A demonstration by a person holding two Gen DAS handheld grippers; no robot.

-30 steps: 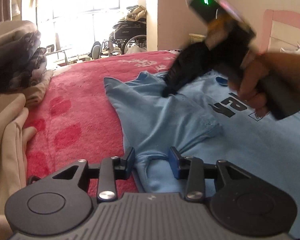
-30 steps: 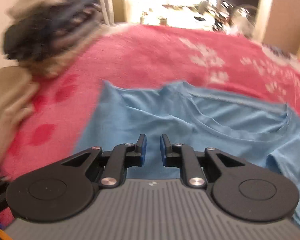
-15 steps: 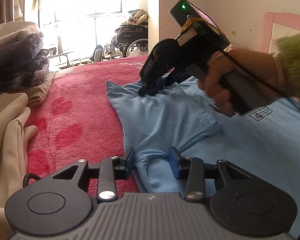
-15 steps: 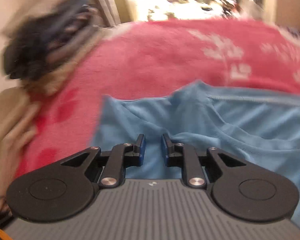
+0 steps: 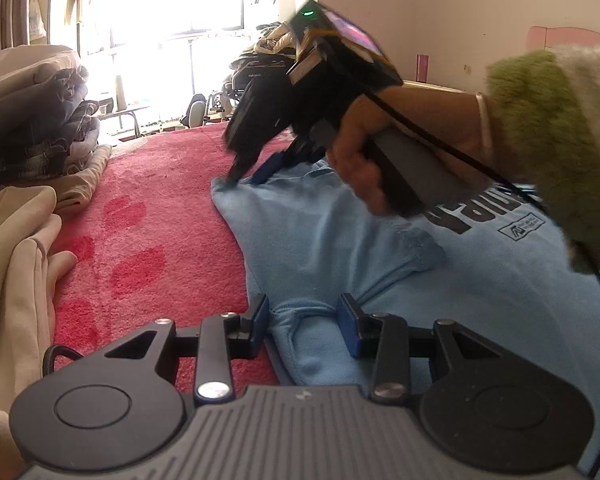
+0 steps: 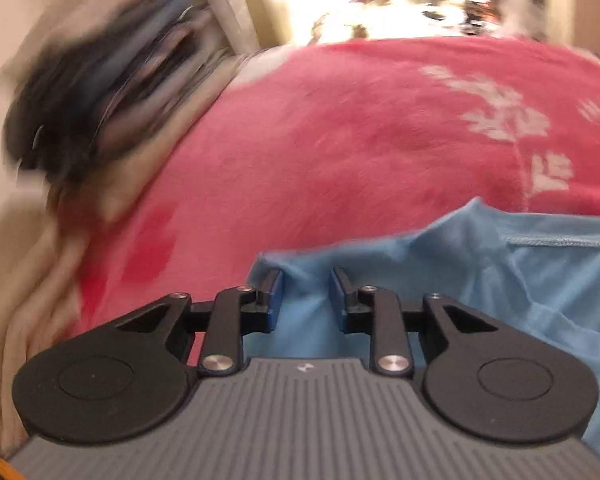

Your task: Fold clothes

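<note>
On the bed's red blanket lies the light-blue T-shirt. Left gripper: jaws partly open, a raised fold of shirt hem between them, pads not visibly pressing. Right gripper: jaws opening over the shirt's far corner, fabric bunched between them.

Right gripper opening; left gripper half-open.

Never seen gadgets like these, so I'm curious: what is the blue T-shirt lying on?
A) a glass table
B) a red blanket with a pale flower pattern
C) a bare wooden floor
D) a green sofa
B: the blue T-shirt is spread over a red blanket with pale flower shapes.
</note>
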